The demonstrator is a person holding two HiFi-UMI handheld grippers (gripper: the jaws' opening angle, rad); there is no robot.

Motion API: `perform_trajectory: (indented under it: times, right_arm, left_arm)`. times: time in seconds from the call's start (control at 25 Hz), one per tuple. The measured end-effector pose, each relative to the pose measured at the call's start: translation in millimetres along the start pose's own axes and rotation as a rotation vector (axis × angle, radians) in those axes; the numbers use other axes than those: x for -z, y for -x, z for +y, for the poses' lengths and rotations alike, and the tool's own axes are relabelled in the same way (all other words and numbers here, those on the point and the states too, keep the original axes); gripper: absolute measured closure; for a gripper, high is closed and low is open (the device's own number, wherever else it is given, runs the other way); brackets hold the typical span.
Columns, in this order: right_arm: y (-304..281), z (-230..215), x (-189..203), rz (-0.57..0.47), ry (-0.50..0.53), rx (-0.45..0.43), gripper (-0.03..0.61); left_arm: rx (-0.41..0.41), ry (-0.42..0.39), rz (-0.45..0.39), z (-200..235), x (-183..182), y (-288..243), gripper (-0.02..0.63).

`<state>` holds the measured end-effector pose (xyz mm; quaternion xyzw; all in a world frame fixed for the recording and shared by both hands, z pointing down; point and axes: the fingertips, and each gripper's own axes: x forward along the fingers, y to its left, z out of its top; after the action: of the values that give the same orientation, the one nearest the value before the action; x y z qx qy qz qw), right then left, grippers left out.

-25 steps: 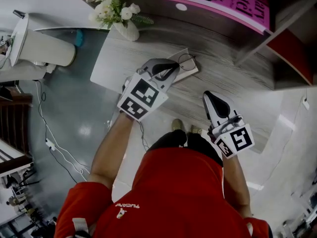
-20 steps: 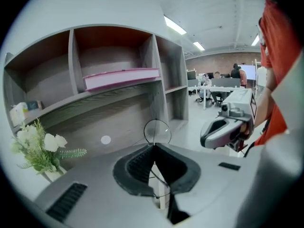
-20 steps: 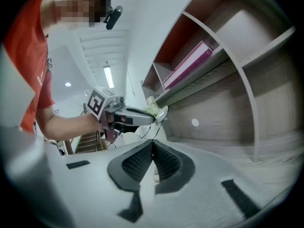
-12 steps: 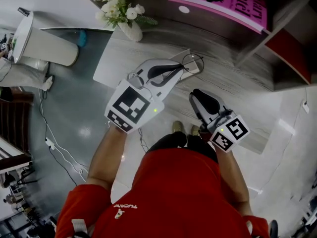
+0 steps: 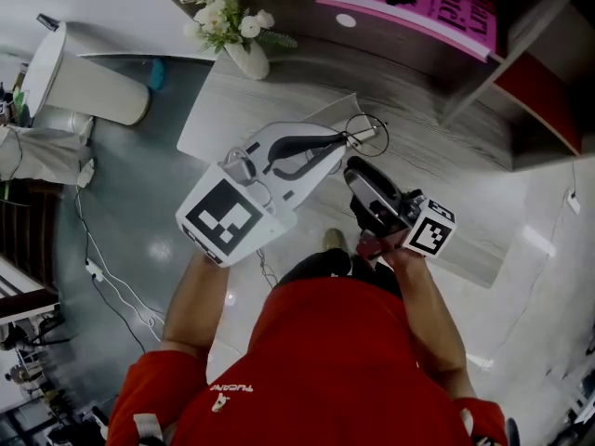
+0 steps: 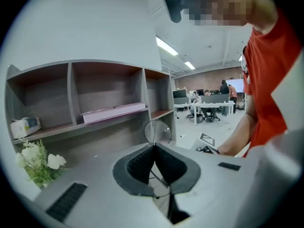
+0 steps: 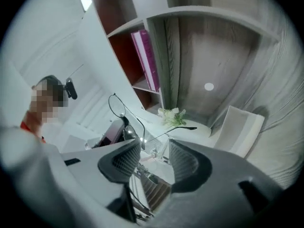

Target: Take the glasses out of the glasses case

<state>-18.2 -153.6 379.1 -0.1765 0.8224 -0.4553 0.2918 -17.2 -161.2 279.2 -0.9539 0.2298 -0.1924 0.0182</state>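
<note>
"Head view first, biggest thing down: what carries it all?"

"A grey wood table, curving under a shelf. Flowers stand by its far left corner."

"And the grippers?"

"The left gripper hangs above the middle of the table, jaws pinched almost together on the glasses. In the left gripper view a thin wire temple runs down between the pads, and one round lens stands just past the tips."

"The other one?"

"The right gripper sits nearer the table's front edge, turned on its side, tips close under the glasses. Its jaws are opening, roughly halfway apart. The right gripper view shows nothing between them, only the room beyond."

"Does it touch the frame?"

"Cannot tell. It is near, at least."

"And the case?"

"The white glasses case lies on the table, between the flowers and the front edge. The glasses are out of it, held up clear of the tabletop."
</note>
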Motion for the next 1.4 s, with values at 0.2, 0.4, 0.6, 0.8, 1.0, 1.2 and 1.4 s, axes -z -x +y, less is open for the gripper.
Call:
perform_trajectory:
  times: [0.2, 0.4, 0.6, 0.8, 1.0, 1.2, 1.4]
  right_arm:
    - [-7.0, 5.8, 2.9, -0.024, -0.132, -0.103, 0.339]
    - [-7.4, 12.4, -4.3, -0.088, -0.243, -0.201, 0.308]
    - [-9.5, 18.7, -5.5, -0.110, -0.299, -0.263, 0.275]
    - [-13.5, 27.8, -6.9, -0.087, -0.203, -0.263, 0.286]
    - [-15.4, 30.9, -9.5, -0.059, -0.054, -0.191, 0.363]
    - [-16.4, 32.9, -11.1, -0.030, 0.067, -0.117, 0.397]
    - [-18.1, 28.2, -5.4, 0.008, 0.168, -0.029, 0.459]
  left_arm:
    - [0.037, 0.006, -0.019, -11.1, -5.2, 3.2, 0.600]
    - [0.079, 0.001, -0.033, -22.6, -8.4, 2.5, 0.598]
    - [0.109, 0.030, -0.046, -30.3, -10.5, 3.8, 0.600]
    - [0.120, 0.030, -0.017, -34.2, -2.8, 2.0, 0.600]
    - [0.106, 0.043, 0.018, -31.7, 5.7, 2.3, 0.600]
    - [0.077, 0.038, -0.003, -26.8, 9.5, 1.0, 0.600]
    - [0.053, 0.056, -0.007, -25.7, 12.2, -1.3, 0.600]
